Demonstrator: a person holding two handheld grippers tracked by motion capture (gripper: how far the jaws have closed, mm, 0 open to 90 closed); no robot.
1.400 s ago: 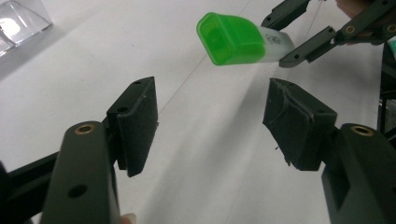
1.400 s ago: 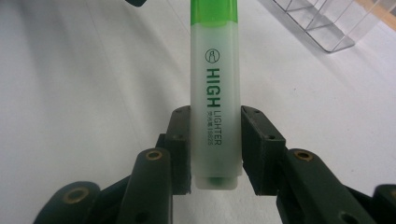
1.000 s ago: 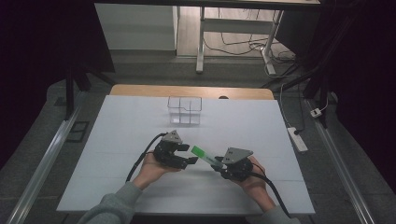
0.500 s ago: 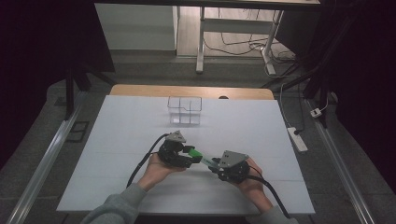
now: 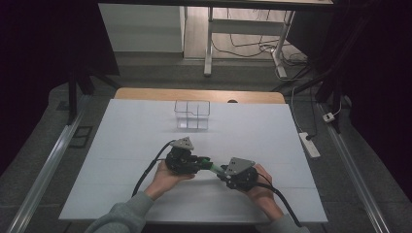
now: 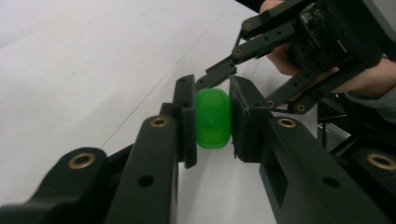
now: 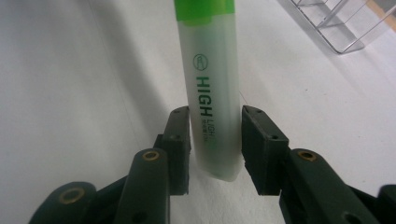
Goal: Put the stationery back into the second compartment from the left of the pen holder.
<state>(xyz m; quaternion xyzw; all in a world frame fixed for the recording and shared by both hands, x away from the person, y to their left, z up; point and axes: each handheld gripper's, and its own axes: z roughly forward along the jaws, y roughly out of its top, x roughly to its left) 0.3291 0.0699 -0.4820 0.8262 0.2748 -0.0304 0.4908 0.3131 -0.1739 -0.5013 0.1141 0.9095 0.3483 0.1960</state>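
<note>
Over the table's near half, left gripper [image 6: 212, 119] clamps the highlighter's [image 7: 211, 93] green cap [image 6: 213, 118], right gripper [image 7: 215, 140] pinches its body; pull crooked and it'll probably slip.

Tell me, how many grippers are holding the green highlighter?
2. The left gripper is shut on the green cap end of the highlighter; the right gripper is shut on its pale barrel end. Both meet above the white table.

Probably a lab: white table [image 5: 121, 145], dark curtains, loose cables [image 5: 243, 46] and a power strip [image 5: 309, 144] on the floor
</note>
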